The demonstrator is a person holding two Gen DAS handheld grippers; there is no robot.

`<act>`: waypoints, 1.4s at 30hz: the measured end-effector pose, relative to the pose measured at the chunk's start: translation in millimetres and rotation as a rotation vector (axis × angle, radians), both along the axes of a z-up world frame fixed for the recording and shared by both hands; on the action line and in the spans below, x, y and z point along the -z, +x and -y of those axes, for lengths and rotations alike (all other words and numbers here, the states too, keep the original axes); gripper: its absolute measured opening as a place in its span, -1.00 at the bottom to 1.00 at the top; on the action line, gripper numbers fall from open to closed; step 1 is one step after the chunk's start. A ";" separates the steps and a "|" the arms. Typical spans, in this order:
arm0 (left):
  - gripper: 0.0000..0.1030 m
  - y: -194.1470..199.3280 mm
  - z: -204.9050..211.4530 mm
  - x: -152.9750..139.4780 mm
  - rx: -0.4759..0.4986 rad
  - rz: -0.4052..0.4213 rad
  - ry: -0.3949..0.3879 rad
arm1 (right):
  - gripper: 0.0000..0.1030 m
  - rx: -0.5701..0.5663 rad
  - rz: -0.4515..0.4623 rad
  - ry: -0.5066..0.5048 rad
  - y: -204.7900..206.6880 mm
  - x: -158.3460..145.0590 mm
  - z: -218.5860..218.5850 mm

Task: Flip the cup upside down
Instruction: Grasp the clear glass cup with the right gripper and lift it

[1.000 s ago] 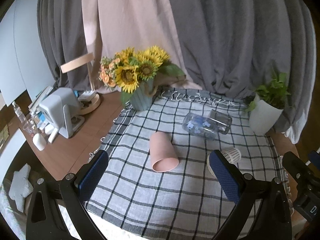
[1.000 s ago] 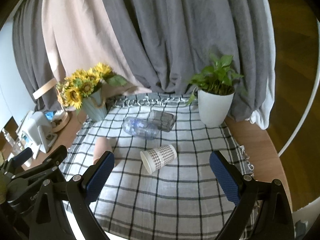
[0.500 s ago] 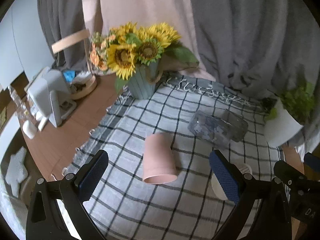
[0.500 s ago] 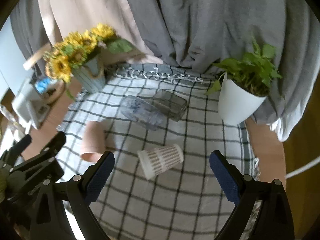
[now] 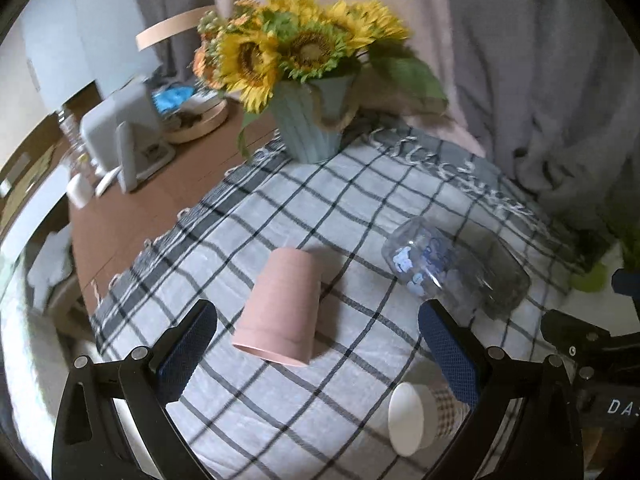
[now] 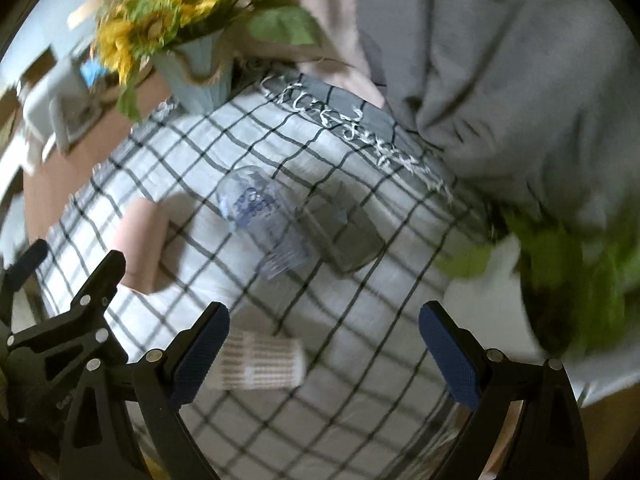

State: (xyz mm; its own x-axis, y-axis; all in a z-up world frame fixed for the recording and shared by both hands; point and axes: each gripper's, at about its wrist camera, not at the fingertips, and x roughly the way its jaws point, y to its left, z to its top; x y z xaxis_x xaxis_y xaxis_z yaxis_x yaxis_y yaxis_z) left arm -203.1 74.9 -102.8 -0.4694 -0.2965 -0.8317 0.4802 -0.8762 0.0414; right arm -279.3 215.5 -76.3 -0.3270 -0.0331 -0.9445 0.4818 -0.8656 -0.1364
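the pink cup [image 5: 282, 306] lies on its side on the checked cloth [image 5: 360, 216], with its open mouth facing the camera. the left gripper [image 5: 318, 346] hangs over it with its two blue pads far apart, holding nothing; the cup sits between them but does not touch them. the right gripper [image 6: 324, 346] is spread wide too and holds nothing. a white patterned paper cup [image 6: 260, 366] lies on its side just beside its left pad. two see-through glasses [image 5: 452, 270] lie tipped over near the pink cup. a blue vase of sunflowers [image 5: 310, 124] stands at the cloth's far edge.
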 end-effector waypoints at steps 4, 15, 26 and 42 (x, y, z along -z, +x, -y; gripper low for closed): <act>0.99 -10.9 -10.0 8.4 -0.089 0.030 -0.004 | 0.85 -0.127 0.087 0.072 -29.9 21.3 6.0; 0.99 -24.6 -25.6 29.1 -0.297 0.057 -0.006 | 0.85 -0.349 0.249 0.210 -77.7 79.6 17.0; 0.99 -42.5 -39.0 51.0 -0.308 0.134 -0.015 | 0.79 -0.355 0.334 0.245 -107.9 130.0 11.4; 0.99 -46.9 -27.6 58.0 -0.311 0.162 -0.012 | 0.35 -0.299 0.387 0.204 -142.0 166.9 21.2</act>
